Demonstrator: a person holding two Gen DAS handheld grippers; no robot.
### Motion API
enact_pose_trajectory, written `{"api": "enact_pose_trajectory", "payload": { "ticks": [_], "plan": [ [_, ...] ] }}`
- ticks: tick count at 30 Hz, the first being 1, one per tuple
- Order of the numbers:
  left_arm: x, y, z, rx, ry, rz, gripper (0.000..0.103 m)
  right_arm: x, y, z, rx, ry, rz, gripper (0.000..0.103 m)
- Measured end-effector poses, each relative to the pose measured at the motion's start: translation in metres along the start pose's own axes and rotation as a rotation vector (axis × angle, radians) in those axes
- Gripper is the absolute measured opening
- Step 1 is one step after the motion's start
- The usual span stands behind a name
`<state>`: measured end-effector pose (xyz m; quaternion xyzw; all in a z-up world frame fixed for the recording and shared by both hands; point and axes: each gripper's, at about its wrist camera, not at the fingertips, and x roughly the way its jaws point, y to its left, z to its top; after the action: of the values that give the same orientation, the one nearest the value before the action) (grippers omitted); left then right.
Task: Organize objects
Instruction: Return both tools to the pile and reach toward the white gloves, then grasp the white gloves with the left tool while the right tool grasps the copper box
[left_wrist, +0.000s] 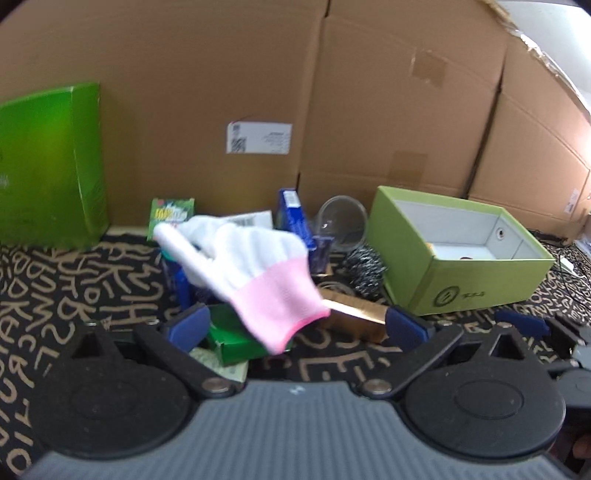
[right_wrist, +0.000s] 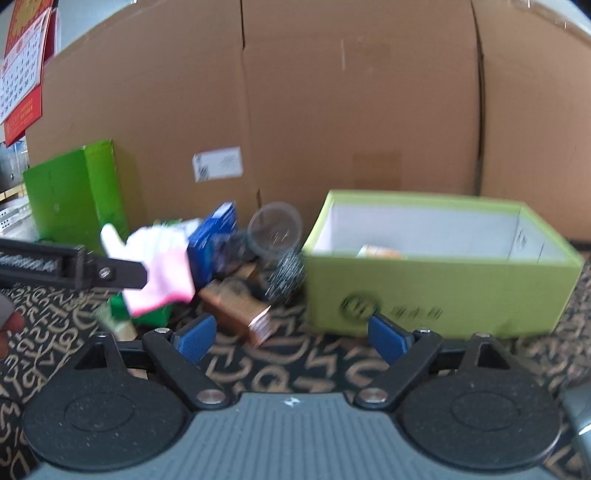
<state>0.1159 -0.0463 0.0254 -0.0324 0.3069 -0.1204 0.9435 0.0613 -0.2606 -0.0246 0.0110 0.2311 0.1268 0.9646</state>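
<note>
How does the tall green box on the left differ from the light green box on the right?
The tall green box stands upright and looks closed; the light green box lies flat with an open top. The tall one is bright, glossy green; the other is pale yellow-green with a round logo. Something already lies inside the light one. Both sit on the patterned cloth before the cardboard.

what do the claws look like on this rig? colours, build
Both match: the left claw and right claw each have blue ribbed pads on black linkage arms with silver pivot screws, two round black discs, and a grey ridged body. No cables or sleeves visible.
</note>
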Motion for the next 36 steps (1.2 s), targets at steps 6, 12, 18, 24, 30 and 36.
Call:
{"api": "enact_pose_trajectory", "payload": {
  "ticks": [6,12,18,24,30,36],
  "plan": [
    [0.041,0.008,0.008,-0.023,0.046,0.035,0.096,0.011,0.009,-0.013,0.017,0.055,0.01,0.093],
    [0.061,0.022,0.01,-0.051,0.164,-0.098,0.005,0.013,0.015,-0.011,-0.025,0.057,0.025,0.093],
    [0.013,0.045,-0.012,0.014,0.178,-0.146,0.003,0.04,0.025,0.002,-0.18,0.039,0.103,0.089],
    [-0.023,0.072,-0.038,-0.019,0.229,-0.167,0.004,0.087,0.034,0.015,-0.296,0.095,0.124,0.071],
    [-0.034,0.078,-0.047,-0.037,0.218,-0.124,0.037,0.082,0.033,0.013,-0.212,0.157,0.141,0.029],
    [-0.027,0.057,-0.046,0.002,0.164,-0.035,0.079,0.034,0.052,0.0,-0.14,0.254,0.182,0.028]
  ]
}}
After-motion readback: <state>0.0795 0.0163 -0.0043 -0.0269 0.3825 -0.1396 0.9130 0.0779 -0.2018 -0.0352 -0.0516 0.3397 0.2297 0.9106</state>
